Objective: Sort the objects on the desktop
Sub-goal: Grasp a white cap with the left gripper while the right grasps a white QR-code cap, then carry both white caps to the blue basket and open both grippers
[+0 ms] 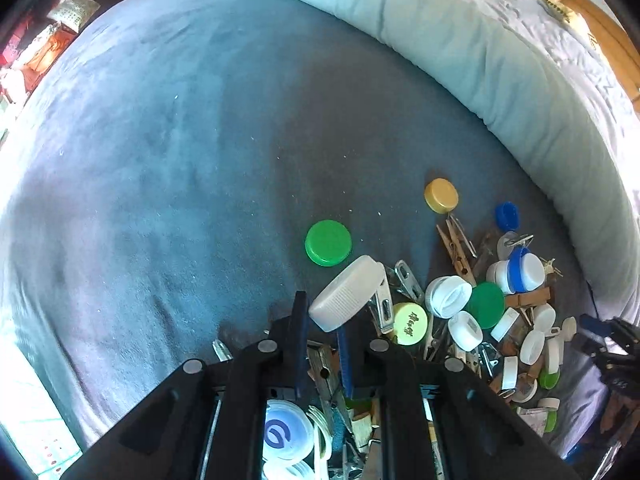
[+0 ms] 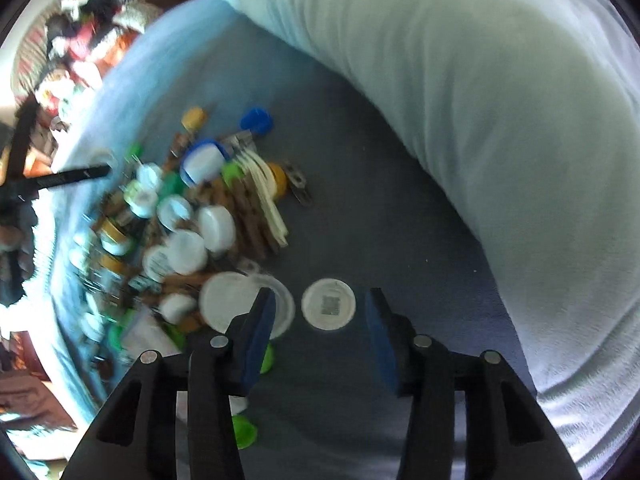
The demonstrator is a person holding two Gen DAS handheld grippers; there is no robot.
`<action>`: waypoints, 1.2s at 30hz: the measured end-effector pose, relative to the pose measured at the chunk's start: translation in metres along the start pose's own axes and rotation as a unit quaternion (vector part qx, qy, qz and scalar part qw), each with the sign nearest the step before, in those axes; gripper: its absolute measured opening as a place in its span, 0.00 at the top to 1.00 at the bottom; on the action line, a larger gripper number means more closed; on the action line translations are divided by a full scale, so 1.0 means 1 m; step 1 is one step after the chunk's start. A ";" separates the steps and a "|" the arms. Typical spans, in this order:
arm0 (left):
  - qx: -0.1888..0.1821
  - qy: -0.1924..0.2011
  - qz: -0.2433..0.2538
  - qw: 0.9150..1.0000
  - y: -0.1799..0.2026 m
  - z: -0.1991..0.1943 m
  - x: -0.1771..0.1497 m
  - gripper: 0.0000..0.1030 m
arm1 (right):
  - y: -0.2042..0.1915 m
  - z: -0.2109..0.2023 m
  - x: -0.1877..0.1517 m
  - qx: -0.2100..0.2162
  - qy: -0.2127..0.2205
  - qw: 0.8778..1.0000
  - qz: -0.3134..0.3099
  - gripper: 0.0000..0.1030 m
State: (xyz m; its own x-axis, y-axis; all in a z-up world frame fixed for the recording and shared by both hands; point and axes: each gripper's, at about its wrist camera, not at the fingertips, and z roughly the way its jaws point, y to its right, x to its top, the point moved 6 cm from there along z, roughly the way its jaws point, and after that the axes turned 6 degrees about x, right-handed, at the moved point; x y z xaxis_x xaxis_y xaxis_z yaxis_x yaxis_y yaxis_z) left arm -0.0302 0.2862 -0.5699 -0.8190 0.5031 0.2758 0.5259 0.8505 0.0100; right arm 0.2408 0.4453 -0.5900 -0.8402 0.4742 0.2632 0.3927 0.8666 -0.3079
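Jaws of my left gripper (image 1: 322, 322) pinch a white ribbed cap (image 1: 349, 298); right gripper (image 2: 322, 322) spread around a white lid (image 2: 328, 304) beside the pile (image 2: 176, 216).

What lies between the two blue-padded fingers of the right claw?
In the right wrist view, a round white cap with a printed code lies on the grey-blue cloth between the right claw's fingers, untouched.

Blue-grey blanket (image 1: 160, 160) underneath; pale quilt (image 1: 460, 40) bunched along far edge; room clutter (image 2: 80, 40) bkgd, blurred.
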 end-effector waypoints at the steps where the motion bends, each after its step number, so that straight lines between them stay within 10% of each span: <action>1: -0.001 0.001 0.000 1.000 0.001 -0.001 -0.001 0.86 | 0.001 0.003 -0.001 -0.006 -0.003 1.000 -0.001 0.55; 5: -0.006 0.001 -0.002 1.000 0.006 0.003 0.003 0.86 | 0.006 0.012 -0.002 -0.011 -0.013 1.000 0.007 0.71; 18: -0.033 0.051 -0.028 0.998 -0.001 -0.077 0.019 0.86 | -0.027 -0.067 0.048 0.008 0.039 0.999 -0.005 0.72; 36: 0.004 0.139 -0.114 0.984 -0.137 -0.296 -0.024 0.86 | -0.261 -0.180 0.172 0.101 0.147 0.971 -0.158 0.72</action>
State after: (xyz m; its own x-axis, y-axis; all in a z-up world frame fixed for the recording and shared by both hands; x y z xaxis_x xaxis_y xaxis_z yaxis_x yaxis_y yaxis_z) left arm -0.0149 0.1122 -0.2932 -0.8201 0.2383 0.5203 0.3326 0.9383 0.0945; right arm 0.0616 0.3287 -0.2997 -0.7517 0.2401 0.6143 0.0269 0.9418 -0.3351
